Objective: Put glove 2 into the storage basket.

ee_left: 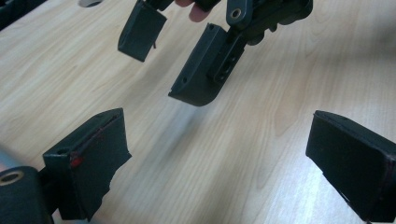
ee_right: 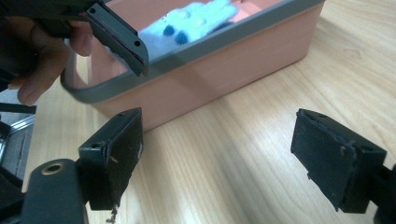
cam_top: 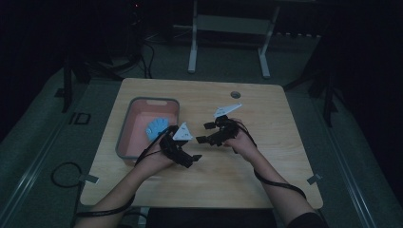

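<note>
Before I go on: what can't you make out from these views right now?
- Blue item in the pink bin: high view too dim and small; in the right gripper view the left gripper and the top edge cut it off.
- Bin's near floor: hidden by its wall.
- Right gripper: body cropped in the left gripper view.

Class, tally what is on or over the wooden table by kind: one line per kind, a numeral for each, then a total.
Handheld grippers: 2 (left gripper, right gripper, both open and holding nothing)
Pink bins with grey rim: 1 (bin)
Light blue cloth items with dark dots, lying in the bin: 1 (cloth item)
Total: 4
</note>
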`<state>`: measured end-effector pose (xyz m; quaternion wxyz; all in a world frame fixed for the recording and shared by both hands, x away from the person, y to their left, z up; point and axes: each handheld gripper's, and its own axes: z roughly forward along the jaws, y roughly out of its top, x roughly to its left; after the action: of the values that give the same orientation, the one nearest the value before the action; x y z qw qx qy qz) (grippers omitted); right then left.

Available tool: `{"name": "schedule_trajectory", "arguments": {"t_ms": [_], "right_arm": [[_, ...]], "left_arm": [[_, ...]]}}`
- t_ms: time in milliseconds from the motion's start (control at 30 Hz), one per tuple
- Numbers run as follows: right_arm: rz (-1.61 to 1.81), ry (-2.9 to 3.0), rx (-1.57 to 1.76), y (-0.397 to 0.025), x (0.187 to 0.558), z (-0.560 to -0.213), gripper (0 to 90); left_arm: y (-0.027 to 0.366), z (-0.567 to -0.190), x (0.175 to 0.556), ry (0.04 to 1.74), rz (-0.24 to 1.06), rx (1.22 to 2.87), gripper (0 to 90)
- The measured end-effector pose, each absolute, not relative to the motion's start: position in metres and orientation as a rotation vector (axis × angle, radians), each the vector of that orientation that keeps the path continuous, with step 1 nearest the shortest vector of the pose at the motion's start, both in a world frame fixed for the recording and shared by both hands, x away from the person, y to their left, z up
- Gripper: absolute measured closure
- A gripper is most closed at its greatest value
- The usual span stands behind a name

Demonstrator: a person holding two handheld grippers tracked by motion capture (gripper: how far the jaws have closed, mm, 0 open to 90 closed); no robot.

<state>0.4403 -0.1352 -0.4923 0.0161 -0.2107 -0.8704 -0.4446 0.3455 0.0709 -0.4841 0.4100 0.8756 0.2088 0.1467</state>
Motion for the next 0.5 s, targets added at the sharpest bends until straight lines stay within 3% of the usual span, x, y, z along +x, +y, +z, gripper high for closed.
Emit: {"name": "schedule_trajectory", "arguments": {"t_ms": [500], "right_arm": [[-1.390,-2.700,-0.696,-0.170,0.426,-0.507,17.0]], "left_arm": [[0.039,-0.488,0.330,0.445,0.311,2.211,5.8]]}}
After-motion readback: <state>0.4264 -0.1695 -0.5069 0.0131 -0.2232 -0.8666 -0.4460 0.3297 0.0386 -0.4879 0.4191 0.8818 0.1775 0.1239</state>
